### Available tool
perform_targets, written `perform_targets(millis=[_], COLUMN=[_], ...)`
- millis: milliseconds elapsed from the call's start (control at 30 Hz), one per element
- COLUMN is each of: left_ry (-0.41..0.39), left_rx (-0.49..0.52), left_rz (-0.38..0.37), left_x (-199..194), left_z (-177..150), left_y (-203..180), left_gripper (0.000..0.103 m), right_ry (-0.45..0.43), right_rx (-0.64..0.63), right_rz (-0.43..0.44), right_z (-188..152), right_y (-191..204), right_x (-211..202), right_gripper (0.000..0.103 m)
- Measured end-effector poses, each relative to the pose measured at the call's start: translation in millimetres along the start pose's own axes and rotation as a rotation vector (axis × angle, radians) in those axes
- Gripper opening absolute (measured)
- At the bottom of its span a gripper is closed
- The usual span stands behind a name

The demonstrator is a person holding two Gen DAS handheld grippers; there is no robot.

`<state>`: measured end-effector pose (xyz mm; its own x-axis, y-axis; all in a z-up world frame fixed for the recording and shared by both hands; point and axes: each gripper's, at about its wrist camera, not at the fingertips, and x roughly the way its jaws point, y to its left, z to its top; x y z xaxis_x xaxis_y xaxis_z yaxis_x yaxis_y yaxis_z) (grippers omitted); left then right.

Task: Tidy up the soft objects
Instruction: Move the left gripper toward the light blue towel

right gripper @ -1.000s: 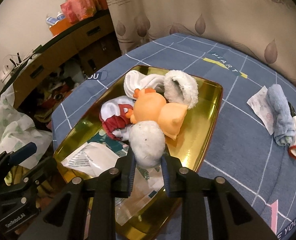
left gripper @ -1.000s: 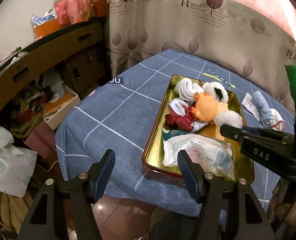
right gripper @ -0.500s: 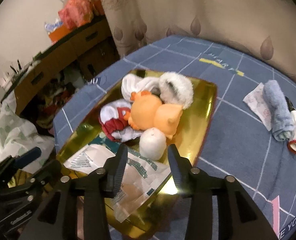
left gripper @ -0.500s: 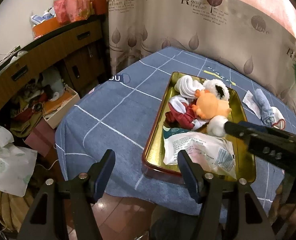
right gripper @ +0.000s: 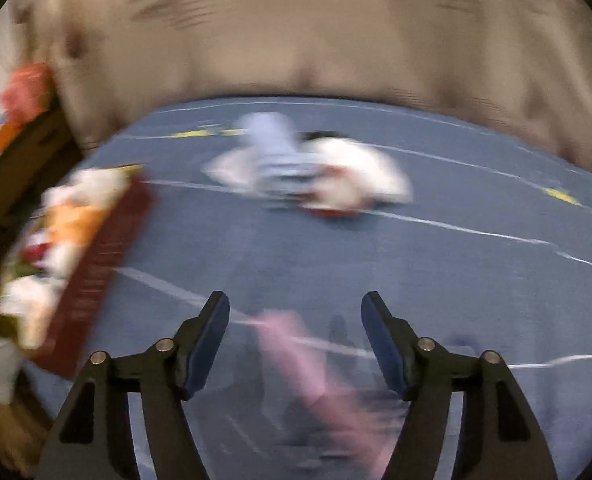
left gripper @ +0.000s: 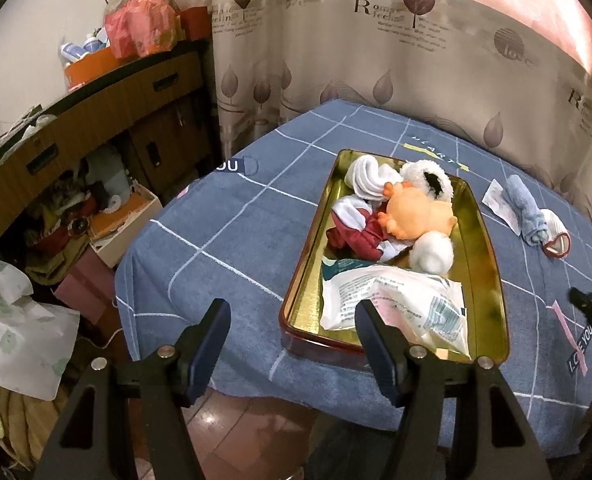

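Note:
A gold tray with a red outer wall sits on the blue checked cloth. In it lie an orange plush toy, a white fluffy ball, white socks, a red and white cloth and a plastic packet. My left gripper hangs open over the table's near edge, left of the tray's front. My right gripper is empty, its jaws opening over bare cloth in a blurred view. Ahead of it lie a rolled blue towel and a white sock with a red cuff.
A wooden cabinet with cluttered shelves and boxes stands at the left. A leaf-print curtain hangs behind the table. A pink label is sewn on the cloth under my right gripper. The tray shows at that view's left edge.
My right gripper let go of the white fluffy ball in the tray, opened, and swung fast to the right over the cloth toward the towel and sock. The left gripper stayed still.

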<state>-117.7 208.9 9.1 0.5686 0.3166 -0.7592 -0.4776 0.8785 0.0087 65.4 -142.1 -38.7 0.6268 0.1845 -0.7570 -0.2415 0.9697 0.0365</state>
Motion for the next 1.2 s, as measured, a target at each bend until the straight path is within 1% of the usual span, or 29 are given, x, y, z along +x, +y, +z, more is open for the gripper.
perform_targets(millis=[33, 100, 200, 300, 333, 367, 433, 533, 633, 700, 767, 800, 867, 933, 967, 1067, 1200], left_ry=[-0.001, -0.005, -0.017, -0.021, -0.021, -0.022, -0.026, -0.002, 0.012, 0.048, 0.1, 0.133, 0.192, 0.22, 0.255, 0.332, 0.379], left_rx=[0.005, 0.02, 0.048, 0.072, 0.079, 0.091, 0.114, 0.147, 0.178, 0.193, 0.191, 0.188, 0.158, 0.141, 0.127, 0.101, 0.075], left_rz=[0.001, 0.001, 0.005, -0.007, -0.013, -0.022, -0.04, -0.095, -0.181, -0.243, -0.32, -0.372, -0.44, -0.462, -0.461, -0.487, -0.501], left_x=[-0.1, -1.4, -3.5, -7.0, -9.0, -11.7, -15.9, -19.9, -23.4, -19.3, -10.7, -4.1, 14.6, 32.6, 48.3, 85.7, 122.7], left_z=[0.0, -0.7, -1.2, -1.9, -1.8, -1.2, 0.7, 10.7, 26.2, 37.4, 49.4, 56.5, 72.3, 82.9, 90.4, 102.7, 112.8], left_y=[-1.3, -5.0, -12.3, -20.0, -23.0, -27.8, -37.2, -59.8, -93.3, -116.8, -138.8, -152.6, -176.9, -196.3, -209.4, -237.7, -262.8], left_gripper=[0.066, 0.066, 0.066, 0.066, 0.066, 0.066, 0.066, 0.066, 0.066, 0.066, 0.066, 0.066, 0.066, 0.066, 0.066, 0.066, 0.066], right_ry=[0.0, -0.004, 0.014, 0.035, 0.039, 0.044, 0.048, 0.04, 0.016, 0.003, -0.001, -0.001, -0.006, -0.024, -0.035, -0.067, -0.098], right_rx=[0.004, 0.002, -0.005, 0.023, 0.035, 0.052, 0.113, 0.161, 0.179, 0.18, 0.177, 0.175, 0.169, 0.171, 0.174, 0.182, 0.185], right_rz=[-0.056, -0.162, -0.301, -0.355, -0.359, -0.356, -0.319, -0.279, -0.253, -0.23, -0.215, -0.208, -0.185, -0.166, -0.158, -0.142, -0.123], right_z=[-1.0, -2.7, -5.0, -6.2, -7.1, -7.2, -7.3, -10.3, -11.4, -11.1, -12.2, -12.6, -12.4, -12.9, -13.1, -13.3, -12.3], right_y=[-14.8, -43.2, -83.5, -117.2, -125.5, -133.0, -146.4, -157.0, -160.5, -159.8, -159.8, -159.6, -158.8, -158.2, -158.7, -159.2, -158.7], right_x=[1.2, 2.9, 9.9, 17.7, 19.5, 20.9, 21.9, 18.8, 14.8, 13.9, 13.0, 12.2, 10.6, 7.0, 5.3, 0.5, -4.2], right_gripper=[0.078, 0.085, 0.087, 0.087, 0.087, 0.087, 0.087, 0.093, 0.095, 0.098, 0.098, 0.098, 0.098, 0.098, 0.098, 0.099, 0.099])
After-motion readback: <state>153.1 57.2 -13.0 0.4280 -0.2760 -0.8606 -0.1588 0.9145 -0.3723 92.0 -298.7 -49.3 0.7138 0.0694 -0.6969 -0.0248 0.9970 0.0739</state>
